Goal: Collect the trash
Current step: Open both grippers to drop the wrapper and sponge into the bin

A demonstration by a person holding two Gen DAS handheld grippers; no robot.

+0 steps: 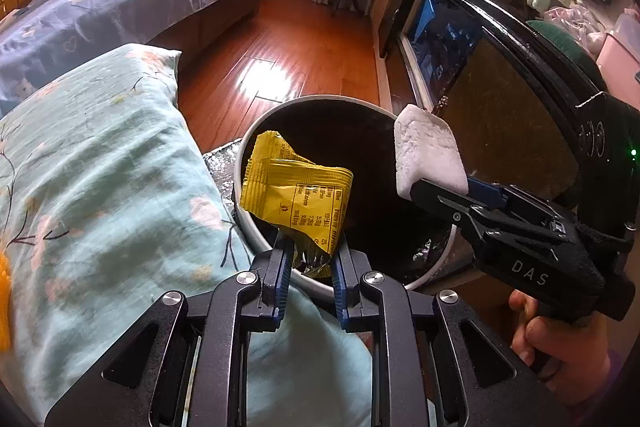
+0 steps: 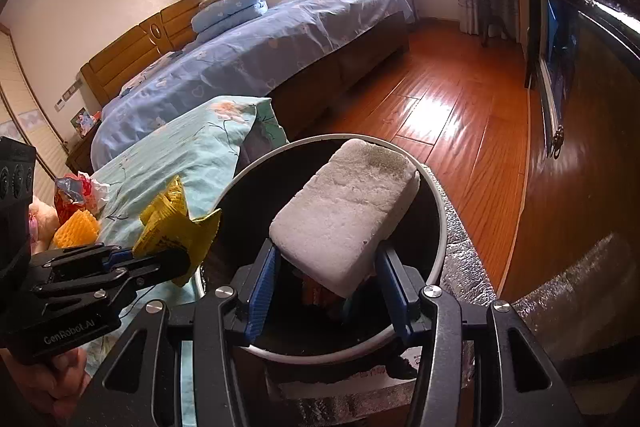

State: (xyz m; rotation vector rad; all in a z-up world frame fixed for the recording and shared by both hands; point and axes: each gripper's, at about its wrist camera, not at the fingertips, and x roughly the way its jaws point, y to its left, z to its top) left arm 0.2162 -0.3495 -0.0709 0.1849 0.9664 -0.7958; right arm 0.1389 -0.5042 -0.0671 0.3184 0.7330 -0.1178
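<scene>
A round bin with a white rim (image 1: 256, 239) and black liner stands on the floor beside the pillow; in the right wrist view its rim (image 2: 438, 211) curves around the foam. My left gripper (image 1: 310, 259) is shut on a crumpled yellow wrapper (image 1: 296, 191) and holds it over the bin's near edge. My right gripper (image 2: 326, 283) is shut on a white foam block (image 2: 348, 211) and holds it above the bin mouth. The foam block (image 1: 428, 151) and right gripper (image 1: 440, 193) show at the right in the left wrist view. The left gripper (image 2: 176, 263) with the wrapper (image 2: 176, 223) shows at the left in the right wrist view.
A teal floral pillow (image 1: 100, 167) lies left of the bin. More trash, a red snack bag (image 2: 74, 193) and orange foam netting (image 2: 76, 229), sits on it. A blue bed (image 2: 260, 55), wood floor (image 2: 460, 107) and a dark cabinet (image 1: 500, 99) at the right surround the bin.
</scene>
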